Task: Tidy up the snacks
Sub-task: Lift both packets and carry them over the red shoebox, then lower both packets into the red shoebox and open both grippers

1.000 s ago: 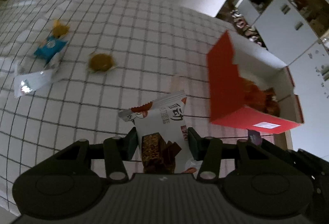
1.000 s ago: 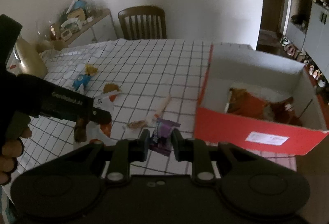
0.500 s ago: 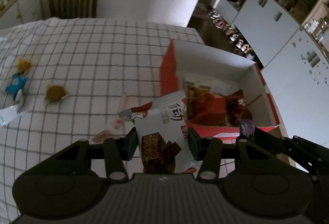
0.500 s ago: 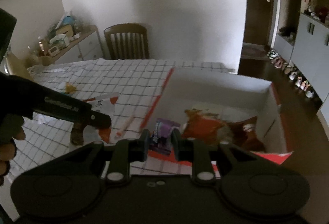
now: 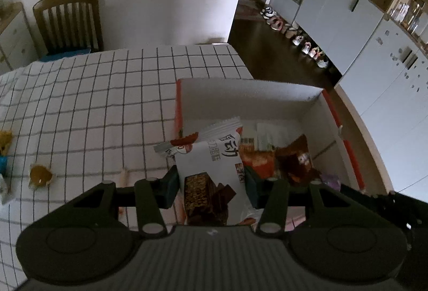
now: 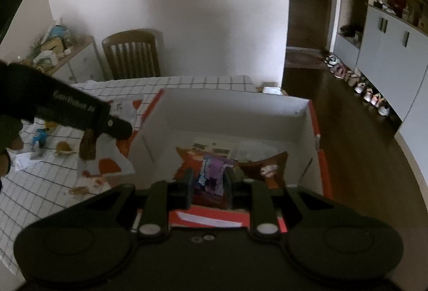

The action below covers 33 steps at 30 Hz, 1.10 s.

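Note:
My left gripper [image 5: 211,185] is shut on a white chocolate-bar snack packet [image 5: 211,157] and holds it over the near left part of the red box [image 5: 251,96]. My right gripper [image 6: 210,185] is shut on a small purple snack packet [image 6: 212,174], held over the box's near wall [image 6: 208,218]. The box is white inside and holds orange [image 5: 258,161] and brown [image 5: 297,157] snack bags. The left gripper and its white packet [image 6: 107,157] also show in the right wrist view, left of the box. The purple packet's tip [image 5: 330,180] shows in the left wrist view.
The box sits at the right end of a table with a white checked cloth [image 5: 93,109]. Loose snacks lie on the cloth to the left: a round golden one [image 5: 40,174], a blue one [image 6: 38,137], small wrappers [image 6: 80,189]. A wooden chair [image 5: 68,22] stands behind the table.
Both grippers have moved right, from over the cloth to over the red box, each still holding its packet. The box's inside has come into fuller view.

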Tool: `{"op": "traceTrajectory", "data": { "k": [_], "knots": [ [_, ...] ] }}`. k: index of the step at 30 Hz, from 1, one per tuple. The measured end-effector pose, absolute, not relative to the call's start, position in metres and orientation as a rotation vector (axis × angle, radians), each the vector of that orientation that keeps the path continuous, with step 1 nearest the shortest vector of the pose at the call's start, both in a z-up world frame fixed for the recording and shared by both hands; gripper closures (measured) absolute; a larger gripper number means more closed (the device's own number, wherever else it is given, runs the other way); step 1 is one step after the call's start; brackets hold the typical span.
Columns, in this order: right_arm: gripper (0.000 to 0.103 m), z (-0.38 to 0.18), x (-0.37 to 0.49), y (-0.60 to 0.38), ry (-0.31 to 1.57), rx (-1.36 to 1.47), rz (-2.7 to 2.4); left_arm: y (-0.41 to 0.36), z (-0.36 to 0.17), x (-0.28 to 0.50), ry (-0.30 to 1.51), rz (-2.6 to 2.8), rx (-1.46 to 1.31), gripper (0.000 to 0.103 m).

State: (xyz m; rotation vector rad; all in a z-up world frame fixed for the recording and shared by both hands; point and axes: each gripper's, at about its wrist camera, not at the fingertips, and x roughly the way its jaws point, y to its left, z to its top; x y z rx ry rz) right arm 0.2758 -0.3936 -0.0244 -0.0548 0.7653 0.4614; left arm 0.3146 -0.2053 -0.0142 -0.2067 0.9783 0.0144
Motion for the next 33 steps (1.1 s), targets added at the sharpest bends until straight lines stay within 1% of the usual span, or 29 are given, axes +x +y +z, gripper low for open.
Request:
{"op": "traceTrajectory", "data": {
  "k": [9, 16, 28, 33],
  "knots": [
    [0.082, -0.050, 0.309, -0.403, 0.820, -0.073, 0.432, -0.228, -0.021, 0.374, 0.981, -0.011, -0.152, 0.053],
    [0.082, -0.071, 0.329, -0.407, 0.881, -0.079, 0.421, -0.245, -0.037, 0.409, 1.014, -0.031, -0.106, 0.053],
    [0.081, -0.089, 0.344, -0.404, 0.943, -0.089, 0.436, -0.272, -0.070, 0.434, 1.101, -0.059, -0.063, 0.053],
    [0.079, -0.094, 0.346, -0.404, 0.962, -0.082, 0.445, -0.274, -0.079, 0.435, 1.120, -0.049, -0.054, 0.053]
  ]
}}
